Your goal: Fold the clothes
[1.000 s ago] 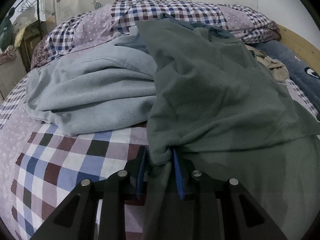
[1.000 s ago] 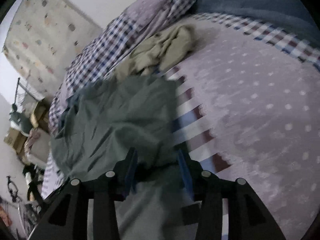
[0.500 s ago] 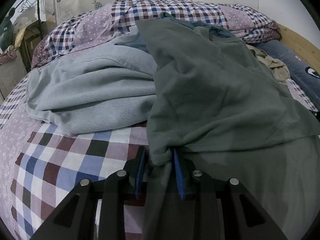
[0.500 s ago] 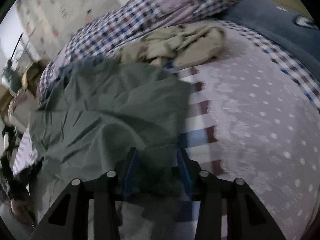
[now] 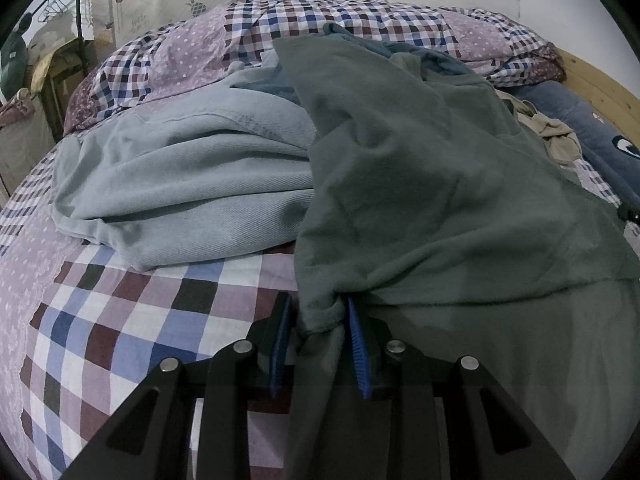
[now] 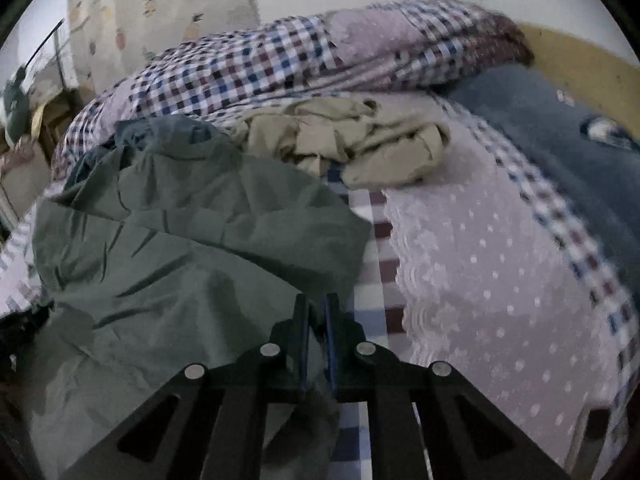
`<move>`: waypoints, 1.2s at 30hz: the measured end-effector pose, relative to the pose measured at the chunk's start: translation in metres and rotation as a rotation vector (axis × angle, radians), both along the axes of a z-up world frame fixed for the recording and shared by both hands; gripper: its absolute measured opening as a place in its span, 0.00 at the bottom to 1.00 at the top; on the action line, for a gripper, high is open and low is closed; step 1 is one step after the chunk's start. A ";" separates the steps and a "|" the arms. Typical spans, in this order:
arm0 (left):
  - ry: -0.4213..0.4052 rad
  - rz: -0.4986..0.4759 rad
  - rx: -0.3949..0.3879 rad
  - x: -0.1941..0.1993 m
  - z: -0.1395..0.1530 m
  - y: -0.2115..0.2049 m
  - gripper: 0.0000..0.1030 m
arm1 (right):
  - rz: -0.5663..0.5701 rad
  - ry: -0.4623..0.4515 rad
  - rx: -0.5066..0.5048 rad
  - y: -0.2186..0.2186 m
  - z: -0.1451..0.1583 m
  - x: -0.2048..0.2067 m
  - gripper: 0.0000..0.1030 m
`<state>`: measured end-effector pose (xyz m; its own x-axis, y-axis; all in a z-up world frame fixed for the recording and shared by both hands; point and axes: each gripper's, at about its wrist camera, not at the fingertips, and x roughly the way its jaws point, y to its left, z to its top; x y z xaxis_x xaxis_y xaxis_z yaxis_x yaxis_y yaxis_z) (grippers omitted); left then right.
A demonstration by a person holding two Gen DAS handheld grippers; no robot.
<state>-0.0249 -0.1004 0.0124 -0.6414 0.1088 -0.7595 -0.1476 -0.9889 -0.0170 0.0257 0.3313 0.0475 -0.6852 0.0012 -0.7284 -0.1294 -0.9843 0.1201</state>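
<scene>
Nearest, left wrist view: left gripper (image 5: 318,320), a bunched edge of the grey-green garment (image 5: 420,184) sits between the blue pads, cloth against the right pad, a gap visible at the left pad; whether the clamp is firm cannot be told. Right wrist view: right gripper (image 6: 316,316), jaws drawn nearly together on a thin edge of the same grey-green garment (image 6: 180,248), so it is judged clamped.

Both held edges are at the near side of the bed (image 5: 132,320). The garment is draped away from the grippers, rumpled, partly lying over the light blue garment (image 5: 180,184). No clean fold line is seen in it.

Further back: a beige garment (image 6: 348,144) is crumpled on the bed, unfolded. A dark blue pillow (image 6: 560,140) and the rolled checked quilt (image 5: 340,20) lie beyond.

Judgement: task early. One garment is picked up by two points, not yet spread or folded. At least two more pieces remain untouched. No folded stack is visible.
</scene>
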 end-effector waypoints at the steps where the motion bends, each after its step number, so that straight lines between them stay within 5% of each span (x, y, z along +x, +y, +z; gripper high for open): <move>1: -0.001 0.000 0.004 0.000 0.000 -0.001 0.30 | -0.007 0.001 -0.031 0.005 -0.001 0.002 0.09; 4: -0.002 0.000 0.010 0.000 0.000 -0.002 0.30 | -0.013 -0.004 -0.119 0.019 -0.007 0.006 0.10; 10: 0.001 0.002 -0.005 0.000 -0.001 0.000 0.30 | -0.003 -0.007 -0.185 0.027 -0.016 0.002 0.36; 13: 0.004 0.005 -0.019 0.000 -0.001 0.003 0.30 | 0.025 -0.006 -0.181 0.022 -0.019 -0.005 0.28; 14: 0.004 0.006 -0.020 -0.001 -0.001 0.003 0.30 | 0.034 0.001 -0.163 0.018 -0.017 -0.006 0.05; 15: 0.003 0.008 -0.019 -0.001 -0.001 0.003 0.30 | 0.039 0.009 -0.132 0.014 -0.014 -0.007 0.01; 25: -0.003 0.030 -0.005 -0.002 -0.003 0.003 0.31 | 0.075 0.103 0.055 -0.011 0.039 -0.034 0.01; 31: -0.006 0.031 -0.009 -0.002 -0.003 0.004 0.31 | 0.031 -0.031 0.096 -0.002 0.012 -0.070 0.01; 36: -0.019 0.044 0.000 -0.005 -0.001 0.002 0.34 | -0.046 -0.173 0.144 0.005 -0.015 -0.074 0.13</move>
